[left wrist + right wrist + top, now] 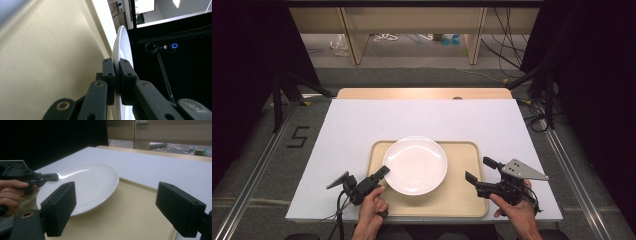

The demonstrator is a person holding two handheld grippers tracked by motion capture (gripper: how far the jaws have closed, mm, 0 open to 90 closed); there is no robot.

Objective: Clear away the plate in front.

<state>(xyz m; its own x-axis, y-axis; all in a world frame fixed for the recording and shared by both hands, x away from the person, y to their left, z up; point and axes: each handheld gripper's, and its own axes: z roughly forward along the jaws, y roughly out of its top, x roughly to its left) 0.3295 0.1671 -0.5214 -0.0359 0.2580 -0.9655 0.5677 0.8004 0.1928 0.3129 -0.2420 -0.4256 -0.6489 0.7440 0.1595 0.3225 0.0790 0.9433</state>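
A white plate [416,164] sits over a beige tray [462,195] on the white table, its left side lifted a little. My left gripper [383,172] is shut on the plate's left rim; in the left gripper view its black pads [109,75] clamp the thin white edge of the plate [122,40]. My right gripper [477,171] hovers open over the tray's right side, nothing between its jaws. In the right gripper view the plate [87,185] tilts above the tray [130,217], and the left gripper [53,177] holds its far rim.
The white table top [362,125] lies around the tray. Wooden table legs [352,35] and loose cables lie on the floor beyond the far edge. Black curtains and stands flank both sides.
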